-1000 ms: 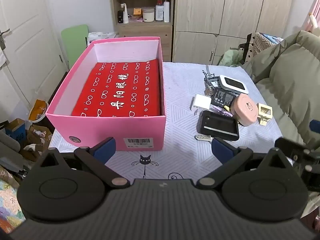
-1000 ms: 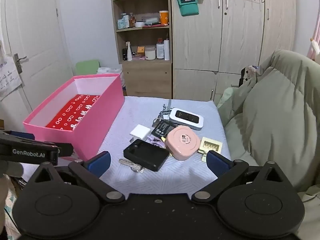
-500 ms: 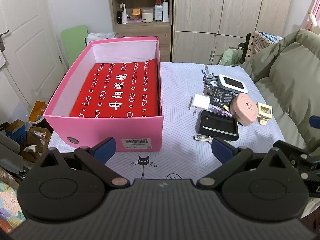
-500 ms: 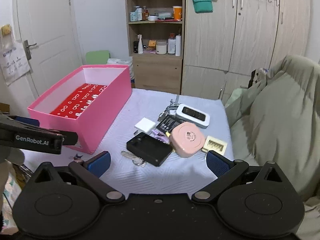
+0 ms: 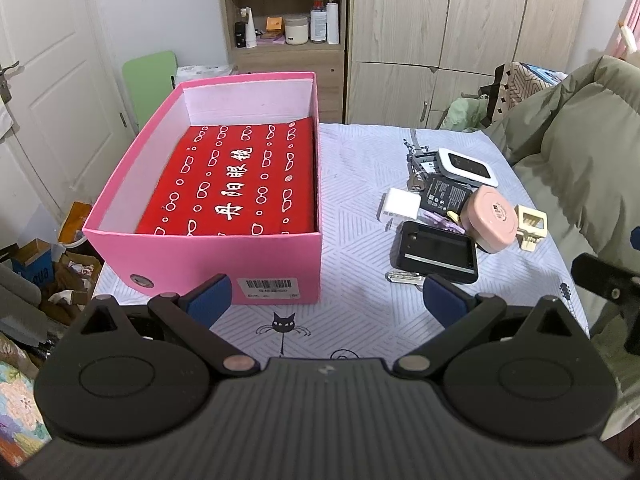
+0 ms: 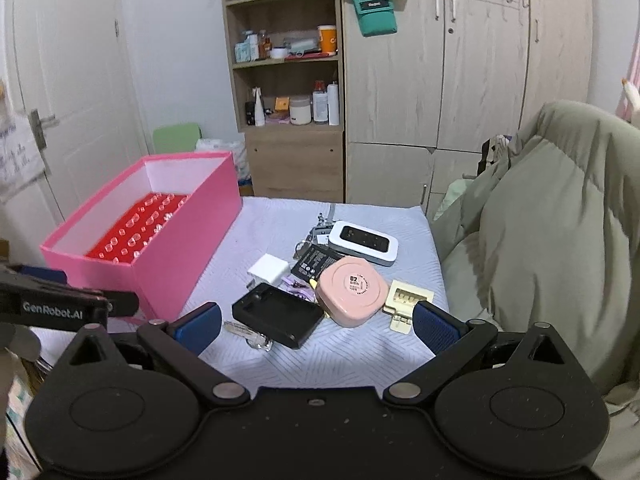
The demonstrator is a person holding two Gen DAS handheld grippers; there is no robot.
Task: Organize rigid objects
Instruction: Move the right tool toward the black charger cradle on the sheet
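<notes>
Left tool [image 5: 326, 300] hangs wide open, holding nothing, above the desk's [image 5: 352, 184] near edge before the pink box [image 5: 208, 256]. Right tool [image 6: 316, 326] is also spread wide and empty, over the black case [image 6: 278, 320]. The clutter, pink case [image 6: 352, 292] included, sits right of the box.

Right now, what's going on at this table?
A person holds a gripper in each hand over a table and has not picked anything up. The left gripper and right gripper are both open and empty. A pink box lined in red sits on the left, with none of the loose things in it. The clutter lies in a pile to its right: a black case, a pink round case, a white charger and a white device. Sorting looks about to begin.
</notes>
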